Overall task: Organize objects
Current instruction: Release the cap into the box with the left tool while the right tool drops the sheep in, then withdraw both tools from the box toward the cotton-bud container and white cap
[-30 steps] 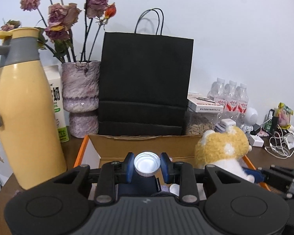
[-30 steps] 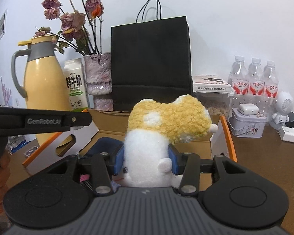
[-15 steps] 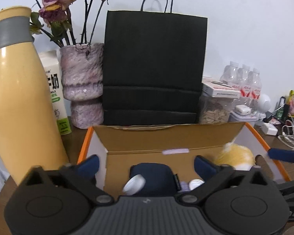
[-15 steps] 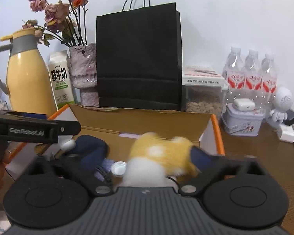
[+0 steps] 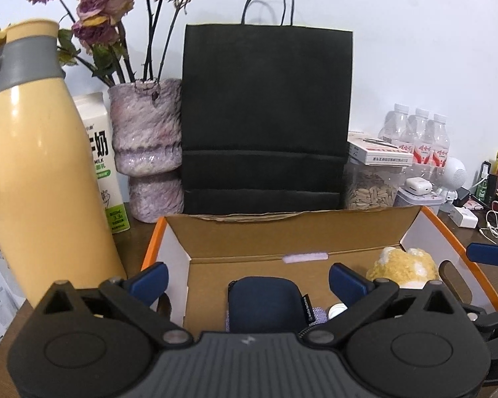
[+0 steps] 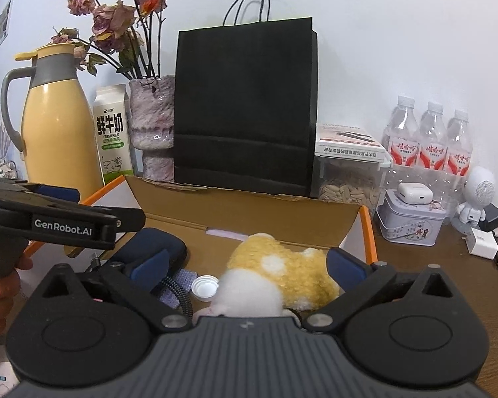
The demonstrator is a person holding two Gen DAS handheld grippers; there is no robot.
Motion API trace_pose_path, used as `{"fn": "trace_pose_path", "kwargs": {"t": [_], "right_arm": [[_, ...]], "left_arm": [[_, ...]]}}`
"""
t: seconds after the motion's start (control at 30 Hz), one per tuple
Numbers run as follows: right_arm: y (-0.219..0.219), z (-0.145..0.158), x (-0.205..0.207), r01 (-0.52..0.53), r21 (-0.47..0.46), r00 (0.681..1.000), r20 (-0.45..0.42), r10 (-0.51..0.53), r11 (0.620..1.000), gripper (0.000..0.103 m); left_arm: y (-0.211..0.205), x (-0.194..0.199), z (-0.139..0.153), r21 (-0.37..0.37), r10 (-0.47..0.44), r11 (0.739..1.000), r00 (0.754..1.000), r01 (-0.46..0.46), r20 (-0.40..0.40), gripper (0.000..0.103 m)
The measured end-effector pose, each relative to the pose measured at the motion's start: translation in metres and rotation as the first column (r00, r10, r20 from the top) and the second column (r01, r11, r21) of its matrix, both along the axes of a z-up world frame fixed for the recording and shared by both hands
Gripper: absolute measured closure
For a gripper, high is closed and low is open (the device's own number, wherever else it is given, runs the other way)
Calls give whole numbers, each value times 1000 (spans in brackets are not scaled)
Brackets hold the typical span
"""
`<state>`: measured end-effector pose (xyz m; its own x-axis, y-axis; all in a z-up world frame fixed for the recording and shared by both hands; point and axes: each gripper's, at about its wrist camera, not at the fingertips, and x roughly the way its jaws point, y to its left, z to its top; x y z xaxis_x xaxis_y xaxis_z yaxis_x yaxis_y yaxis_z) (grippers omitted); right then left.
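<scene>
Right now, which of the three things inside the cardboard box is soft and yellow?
The plush toy, at the box's right end; the dark blue pouch and white cap are not.

Two wrist fisheyes, close above the cardboard box (image 5: 282,232), facing the wall, sharing the black bag (image 6: 245,106)

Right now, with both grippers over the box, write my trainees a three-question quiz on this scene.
1. True or false: the plush toy lies inside the cardboard box.
2. What stands directly behind the box: A) black paper bag B) yellow jug C) water bottles?
3. Fill in: the right gripper has its jaws ____.

Key: 1 true; 2 A; 3 open.
</scene>
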<state>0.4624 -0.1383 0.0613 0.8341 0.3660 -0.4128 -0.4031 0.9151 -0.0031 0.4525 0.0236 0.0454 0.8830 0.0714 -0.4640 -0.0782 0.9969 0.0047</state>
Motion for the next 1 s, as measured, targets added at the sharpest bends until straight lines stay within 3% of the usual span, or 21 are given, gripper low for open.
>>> {"fn": "trace_pose_path", "kwargs": {"t": [0.33, 1.0], "right_arm": [[7, 0, -15, -35, -20, 999, 29, 35, 999, 0], [0, -4, -73, -18, -72, 998, 57, 22, 997, 0]], "left_arm": [[-12, -16, 3, 55, -24, 998, 999, 21, 40, 0], [-23, -73, -10, 54, -2, 999, 1000, 2, -8, 0]]}}
